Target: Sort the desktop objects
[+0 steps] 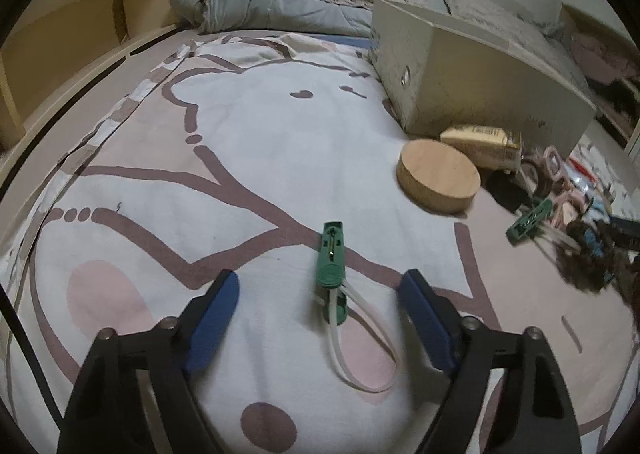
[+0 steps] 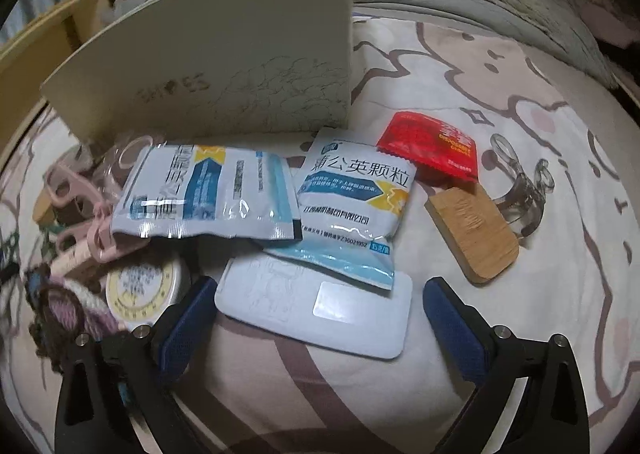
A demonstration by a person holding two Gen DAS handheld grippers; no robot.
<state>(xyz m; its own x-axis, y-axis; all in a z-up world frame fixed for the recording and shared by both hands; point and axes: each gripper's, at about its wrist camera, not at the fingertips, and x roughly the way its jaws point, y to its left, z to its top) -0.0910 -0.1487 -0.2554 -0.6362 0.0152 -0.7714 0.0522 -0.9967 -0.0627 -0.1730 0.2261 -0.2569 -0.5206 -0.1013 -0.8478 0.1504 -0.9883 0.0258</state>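
**Sorting on the bed: both tools spread wide, nothing held**

My workspace is a bed with a cartoon-print sheet [image 1: 248,158], a rumpled grey quilt [image 1: 280,10] at its far end and a cream box [image 1: 472,86] standing on the sheet. Through the left wrist camera I see the left tool [image 1: 320,294] released, its blue pads apart, and a green clip [image 1: 332,254] with a loop of white cord [image 1: 360,350] lying on the sheet between them, touched by neither pad. Further right sit a round wooden lid [image 1: 438,178] and a tan tube [image 1: 484,144] against the box.

The right tool [image 2: 316,306] is likewise unclenched over a flat white case [image 2: 340,318]; I cannot tell whether the pads touch its edges. Two blue-and-white sachets [image 2: 352,198] overlap the case's far edge (one lies further left). A red packet [image 2: 432,150], a wooden block [image 2: 472,234] and a clear smoky clip [image 2: 520,182] lie to the right; pink clips [image 2: 80,190] and a round tin [image 2: 140,286] crowd the left.
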